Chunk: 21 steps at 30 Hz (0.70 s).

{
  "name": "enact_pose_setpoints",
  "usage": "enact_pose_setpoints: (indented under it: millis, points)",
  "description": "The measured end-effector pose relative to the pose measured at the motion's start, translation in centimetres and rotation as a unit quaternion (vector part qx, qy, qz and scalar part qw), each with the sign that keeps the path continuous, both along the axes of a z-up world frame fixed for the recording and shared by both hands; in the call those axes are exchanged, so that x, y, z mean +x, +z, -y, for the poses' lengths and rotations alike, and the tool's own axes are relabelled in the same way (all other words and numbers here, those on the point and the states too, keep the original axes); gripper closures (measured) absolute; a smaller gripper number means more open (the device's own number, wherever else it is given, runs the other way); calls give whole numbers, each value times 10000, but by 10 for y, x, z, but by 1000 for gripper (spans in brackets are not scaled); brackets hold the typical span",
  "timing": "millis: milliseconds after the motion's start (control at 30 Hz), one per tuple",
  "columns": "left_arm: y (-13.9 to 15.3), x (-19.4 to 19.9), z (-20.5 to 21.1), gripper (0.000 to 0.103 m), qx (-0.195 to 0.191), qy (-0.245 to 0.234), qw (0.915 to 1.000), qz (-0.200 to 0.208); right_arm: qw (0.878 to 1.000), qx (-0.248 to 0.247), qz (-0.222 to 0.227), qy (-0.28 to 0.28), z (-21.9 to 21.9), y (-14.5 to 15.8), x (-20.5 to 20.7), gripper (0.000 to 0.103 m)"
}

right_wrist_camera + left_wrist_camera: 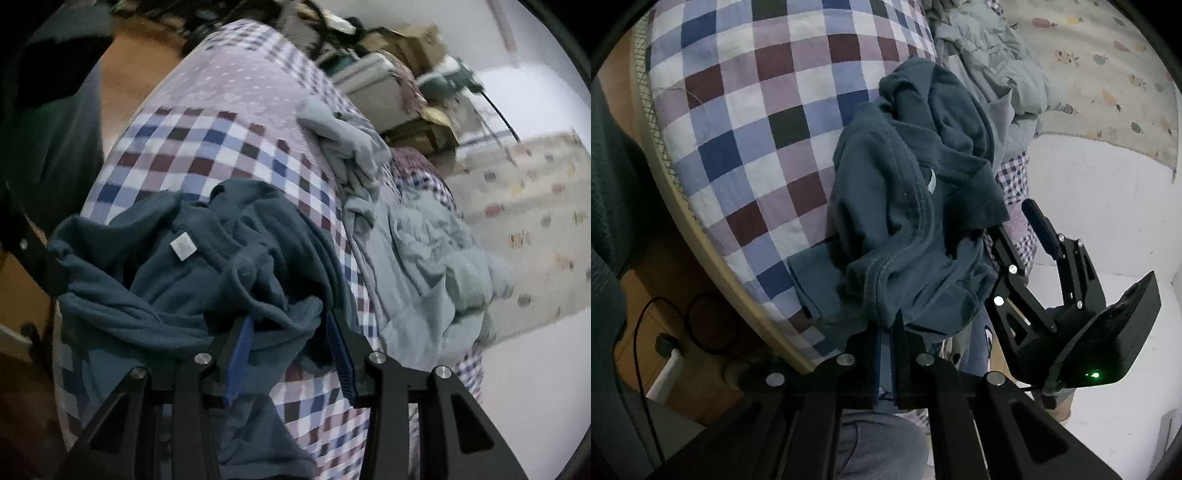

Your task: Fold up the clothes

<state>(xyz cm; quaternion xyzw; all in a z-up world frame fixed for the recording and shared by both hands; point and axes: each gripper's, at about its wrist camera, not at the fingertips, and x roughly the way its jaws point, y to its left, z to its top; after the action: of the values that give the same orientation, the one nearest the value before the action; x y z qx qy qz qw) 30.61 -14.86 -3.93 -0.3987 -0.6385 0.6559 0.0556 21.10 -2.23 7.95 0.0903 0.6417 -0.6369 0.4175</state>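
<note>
— Left gripper (886,332)?
— Jaws pressed together at six o'clock of the left view, clamped on a bunched edge of the dark blue garment (908,206). Cloth piled up from the jaws toward twelve, crumpled, a stitched hem curving down the middle.

— And the right gripper (288,328)?
— Jaws spread apart at six o'clock of the right view, blue pads (240,354) showing on the inner faces. A fold of the same garment (177,280) lying between them; whether either pad touches the cloth, cannot tell. Seen also in the left view at four o'clock (1015,229), black, with a green light on its body, fingertips partly hidden behind the cloth.

— Where is the garment?
— Over the checked bedsheet (750,122), hanging from the left jaws, bunched rather than flat. Small white label (183,248) visible near the collar, at about nine o'clock from centre in the right view.

— Anything else on the bed?
— A pale grey heap of clothes (417,258) at three o'clock in the right view, just beside the dark garment; the same heap (997,55) at one o'clock in the left view. A small-checked cloth (417,173) under it.

— Around the bed?
— Cream fabric with small coloured prints (1108,74) at two o'clock. Wooden floor (698,365) at eight o'clock, with a black cable (639,332) across it. Boxes and clutter (399,70) at one o'clock in the right view, blurred.
</note>
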Motion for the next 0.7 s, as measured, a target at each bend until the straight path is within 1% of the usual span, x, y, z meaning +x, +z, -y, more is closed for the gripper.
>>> enact_pose_setpoints:
  millis: [167, 200, 267, 300, 333, 400, 433, 500, 533, 600, 700]
  points:
    - [-1, -1, 1, 100, -27, -33, 10000, -18, 9971, 609, -193, 402, 11, -19, 5, 59]
    - [-1, -1, 1, 100, -41, -43, 10000, -24, 9966, 675, -201, 430, 11, -22, 7, 61]
    - [-1, -1, 1, 100, -66, -66, 9999, -39, 9951, 837, -234, 461, 13, -30, 9, 75]
    - [-1, -2, 1, 100, -84, -67, 9999, -51, 9953, 829, -309, 384, 13, -32, 7, 95]
    - [-1, -2, 1, 100, -102, -71, 9999, -59, 9955, 816, -387, 302, 13, -34, 6, 101]
    - [1, -3, 2, 100, -159, -80, 9998, -78, 9984, 507, -251, 66, 10, -26, 3, 101]
    - [2, -3, 3, 100, -198, -85, 9997, -87, 9995, 218, -143, -152, 6, -18, -1, 101]
    - [7, -3, 5, 100, -323, -84, 9993, -150, 9982, -282, 42, -519, -1, -1, -9, 102]
    - [9, -3, 6, 100, -381, -81, 9991, -182, 9955, -574, 153, -732, -7, 9, -13, 102]
    - [19, -4, 10, 100, -531, -48, 9981, -315, 9857, -1163, 378, -1161, -19, 31, -23, 102]
    - [34, -7, 16, 100, -756, 1, 9958, -514, 9631, -1968, 703, -1695, -40, 61, -32, 102]
